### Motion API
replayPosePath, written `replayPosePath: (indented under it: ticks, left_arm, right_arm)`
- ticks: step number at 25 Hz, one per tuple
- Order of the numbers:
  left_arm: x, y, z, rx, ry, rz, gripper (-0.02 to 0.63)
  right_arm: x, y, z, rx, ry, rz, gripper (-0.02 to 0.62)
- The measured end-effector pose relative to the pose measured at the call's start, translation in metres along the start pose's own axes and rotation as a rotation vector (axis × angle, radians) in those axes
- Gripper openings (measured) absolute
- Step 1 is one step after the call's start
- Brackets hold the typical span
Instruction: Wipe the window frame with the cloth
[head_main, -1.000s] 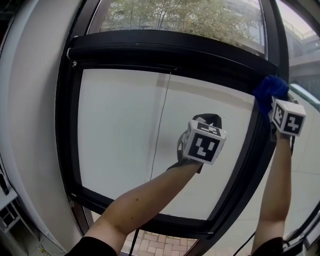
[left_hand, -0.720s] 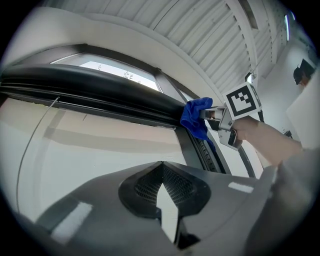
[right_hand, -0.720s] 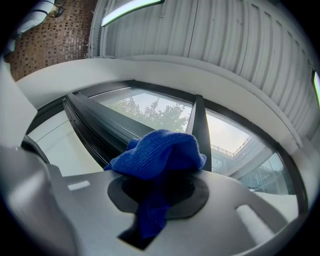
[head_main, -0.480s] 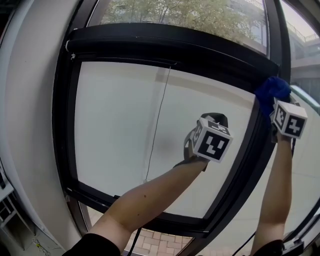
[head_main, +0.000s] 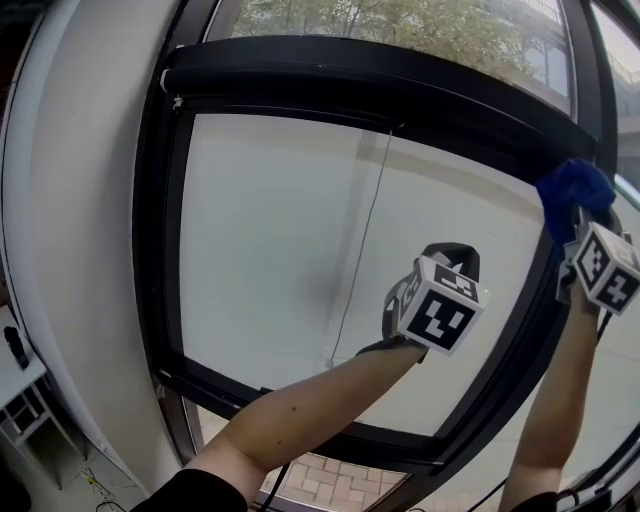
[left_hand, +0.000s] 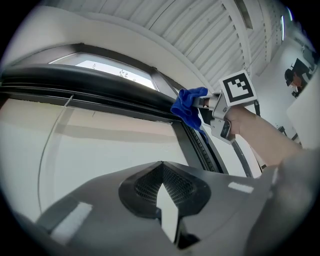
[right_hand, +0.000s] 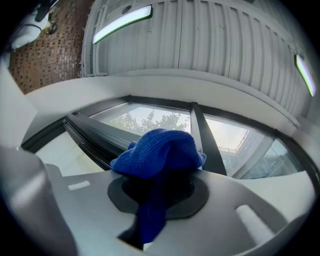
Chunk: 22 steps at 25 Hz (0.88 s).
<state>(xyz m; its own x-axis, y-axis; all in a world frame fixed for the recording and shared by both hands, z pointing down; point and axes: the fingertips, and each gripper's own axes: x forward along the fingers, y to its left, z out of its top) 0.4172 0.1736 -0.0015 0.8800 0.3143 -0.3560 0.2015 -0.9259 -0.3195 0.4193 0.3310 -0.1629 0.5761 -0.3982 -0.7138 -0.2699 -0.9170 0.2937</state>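
Can't tell how much is wiped, but the right gripper (left_hand: 205, 103) is clamped on the blue cloth (right_hand: 157, 150) at the window frame's (head_main: 400, 85) top right corner, the left gripper (left_hand: 162, 167) hangs closed and empty below it, so probably plenty left.

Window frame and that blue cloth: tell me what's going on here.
A person holds a gripper in each hand in front of a black window frame. The right gripper is clamped on a blue cloth and holds it up against the frame's upper right corner, so the wiping looks under way there. The left gripper has its jaws together with nothing between them and hangs in front of the white panel inside the frame, taking no part.
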Motion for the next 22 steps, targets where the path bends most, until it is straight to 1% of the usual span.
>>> replayPosePath:
  ticks: [3,6,7,9,10,12,14,17,22]
  left_arm:
    - [-0.020,0.017,-0.008,-0.005,0.002,0.005,-0.006]
    - [-0.043,0.033,-0.017,-0.009,-0.008,0.027,-0.006]
    - [-0.052,0.036,-0.021,-0.024,-0.011,0.023,-0.006]
    - [-0.070,0.037,-0.027,-0.081,-0.019,0.000,-0.006]
    - [-0.078,0.037,-0.031,-0.092,-0.018,-0.006,-0.006]
    - [-0.090,0.039,-0.038,-0.070,-0.007,-0.001,-0.006]
    - [-0.102,0.042,-0.042,-0.056,-0.006,0.006,-0.006]
    - [-0.122,0.051,-0.050,-0.088,-0.011,0.025,-0.006]
    - [-0.151,0.068,-0.076,-0.120,0.007,0.084,-0.006]
  right_arm:
    - [-0.012,0.024,-0.003,0.089,-0.028,0.040,0.074]
    - [-0.025,0.045,-0.016,0.111,-0.021,0.051,0.074]
    - [-0.029,0.052,-0.022,0.113,-0.015,0.052,0.074]
    - [-0.039,0.062,-0.034,0.128,0.000,0.052,0.074]
    - [-0.044,0.067,-0.041,0.147,0.008,0.053,0.074]
    - [-0.057,0.081,-0.052,0.186,0.028,0.053,0.074]
    - [-0.074,0.102,-0.061,0.196,0.052,0.067,0.074]
    - [-0.099,0.130,-0.087,0.205,0.094,0.108,0.074]
    - [-0.136,0.162,-0.134,0.279,0.175,0.166,0.075]
